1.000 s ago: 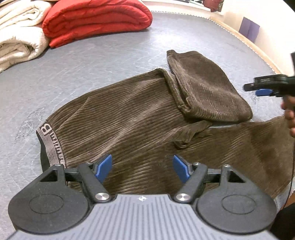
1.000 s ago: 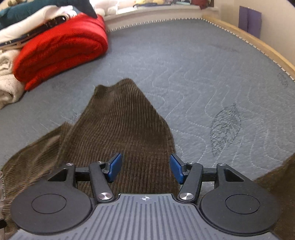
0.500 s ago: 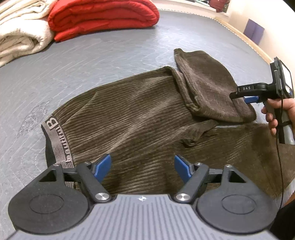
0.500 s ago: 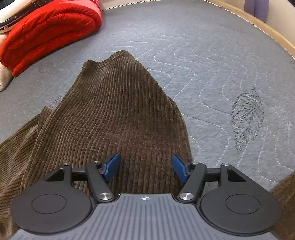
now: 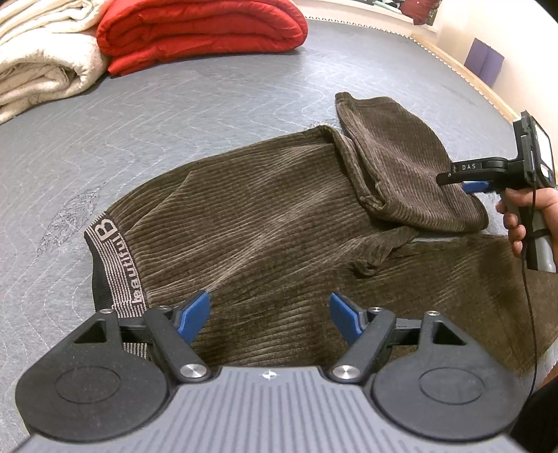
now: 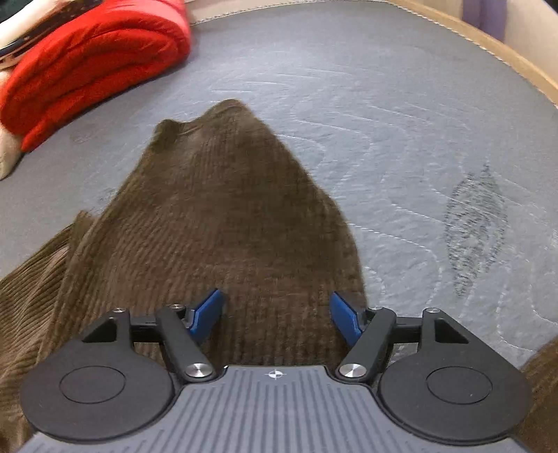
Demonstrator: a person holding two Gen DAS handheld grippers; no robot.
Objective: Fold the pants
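Brown corduroy pants [image 5: 265,223] lie spread on a grey quilted mattress [image 5: 174,115], with a lettered waistband [image 5: 117,265] at the left. One leg [image 5: 401,163] is folded back over the far side, and the other runs to the right. My left gripper [image 5: 268,313] is open, just above the pants near the waistband. My right gripper [image 6: 275,313] is open over the near end of the folded-back leg [image 6: 223,216]. It also shows in the left wrist view [image 5: 467,179], above that leg's right end.
A folded red blanket [image 5: 198,31] and cream blankets [image 5: 38,62] lie at the far left of the mattress. A wooden bed edge [image 6: 488,41] runs along the right. A dark leaf pattern [image 6: 474,226] is stitched into the mattress at the right.
My right gripper has moved forward and down over the folded-back leg. My left gripper has shifted slightly closer to the pants. Both stay open.
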